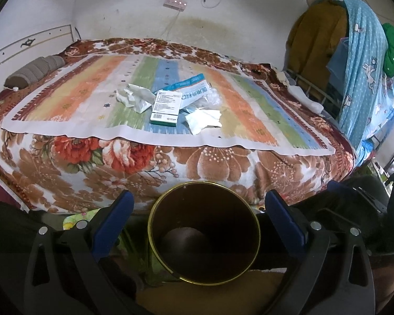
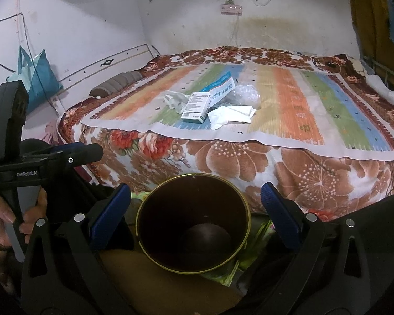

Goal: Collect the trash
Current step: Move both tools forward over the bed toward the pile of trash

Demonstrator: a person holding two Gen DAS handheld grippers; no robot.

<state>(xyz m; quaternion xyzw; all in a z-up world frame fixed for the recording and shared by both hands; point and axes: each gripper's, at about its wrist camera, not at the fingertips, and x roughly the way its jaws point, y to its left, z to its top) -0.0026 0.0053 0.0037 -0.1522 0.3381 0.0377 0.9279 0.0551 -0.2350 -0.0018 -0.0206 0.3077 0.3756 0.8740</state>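
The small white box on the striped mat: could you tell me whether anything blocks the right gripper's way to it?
Nothing visible does. The right gripper is open above the bin, and the white box lies exposed on the mat, flanked by crumpled tissues.

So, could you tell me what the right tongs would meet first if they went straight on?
Probably the brown bin with the gold rim: the open right tongs point at its mouth, ahead of the bed's floral blanket, though depth is unclear.

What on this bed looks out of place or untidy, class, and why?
A heap of litter sits mid-bed on the striped mat: a crumpled tissue, a white medicine box, a blue-and-white packet, crinkled clear plastic and another tissue. The dark bin below the bed's edge looks empty.
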